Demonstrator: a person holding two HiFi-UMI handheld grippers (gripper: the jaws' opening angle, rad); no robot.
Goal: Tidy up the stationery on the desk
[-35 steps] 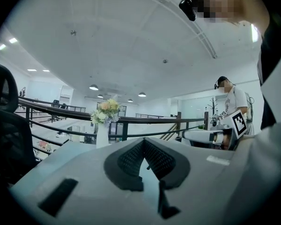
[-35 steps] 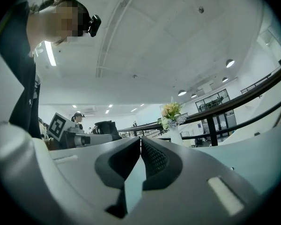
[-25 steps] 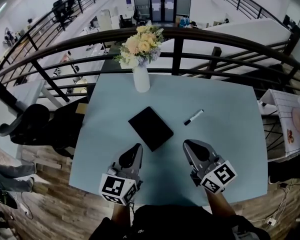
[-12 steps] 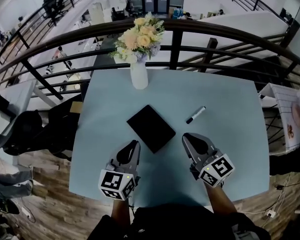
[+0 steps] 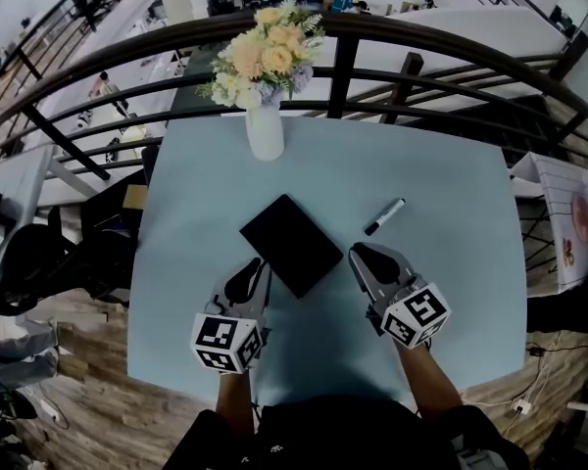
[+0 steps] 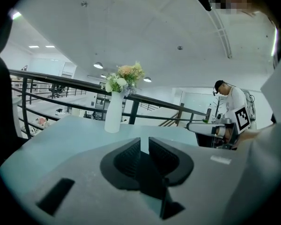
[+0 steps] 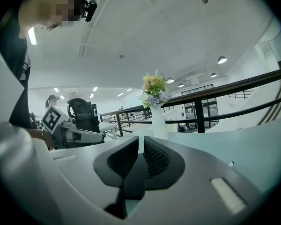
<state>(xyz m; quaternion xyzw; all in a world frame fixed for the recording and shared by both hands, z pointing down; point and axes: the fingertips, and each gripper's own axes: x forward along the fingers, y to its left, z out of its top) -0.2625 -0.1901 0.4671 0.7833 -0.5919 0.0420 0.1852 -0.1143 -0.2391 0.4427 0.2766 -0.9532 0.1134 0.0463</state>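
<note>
at seven and four o'clock of the flat black rectangular notebook (image 5: 291, 244), left hand-held gripper (image 5: 262, 263) and right hand-held gripper (image 5: 357, 254) have just parted slightly, empty.

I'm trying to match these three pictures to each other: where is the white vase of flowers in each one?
Head view: the vase is near the top, slightly left of centre.
Left gripper view: it is left of centre, at mid-height.
Right gripper view: it is just right of centre, at mid-height.
Shared landmark: the black railing behind it.
</note>
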